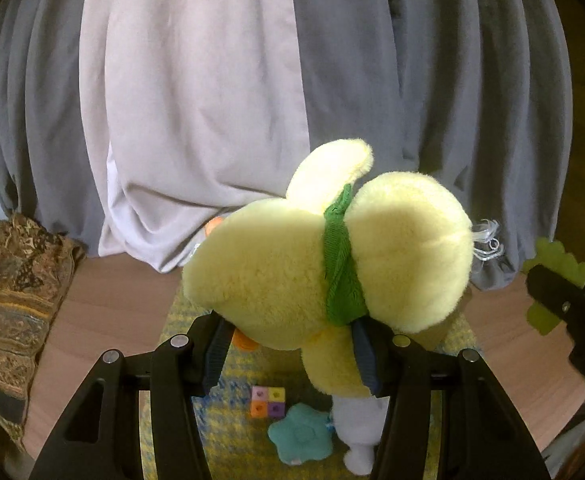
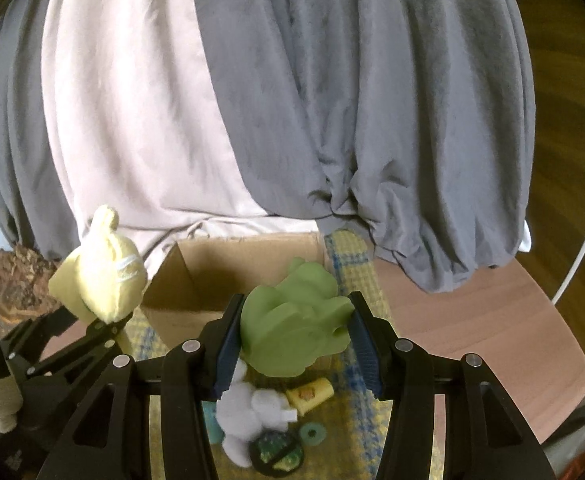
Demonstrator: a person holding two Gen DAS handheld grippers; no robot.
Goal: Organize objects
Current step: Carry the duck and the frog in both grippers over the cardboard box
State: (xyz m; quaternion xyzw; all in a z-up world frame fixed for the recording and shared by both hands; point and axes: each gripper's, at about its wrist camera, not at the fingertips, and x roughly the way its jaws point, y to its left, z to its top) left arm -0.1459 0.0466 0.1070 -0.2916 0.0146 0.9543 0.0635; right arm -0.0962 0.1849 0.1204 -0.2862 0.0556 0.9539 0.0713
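The right claw (image 2: pixel 294 344) is clamped on a green plush toy (image 2: pixel 296 330), held at lower centre of its own view, raised off the mat. Directly beyond and slightly below it sits an open cardboard box (image 2: pixel 196 272), its mouth facing up and seemingly bare inside, so the drop lies straight ahead along the fingers.

The left claw (image 1: pixel 290 354) grips a yellow plush duck (image 1: pixel 324 264) with a green scarf (image 1: pixel 340 280), its long axis running across the frame, head toward the right. In the right wrist view the duck shows at middle left, beside the box's left wall, so I judge the right claw nearer the opening.

Below both, on the yellow checked mat (image 2: pixel 356 252), lie a white plush (image 2: pixel 252 408), a teal star (image 1: pixel 300 436), a colored block cube (image 1: pixel 268 400) and small rings. The wooden floor (image 2: pixel 472 320) to the right is open; grey curtains (image 2: pixel 372 120) hang close behind the box.
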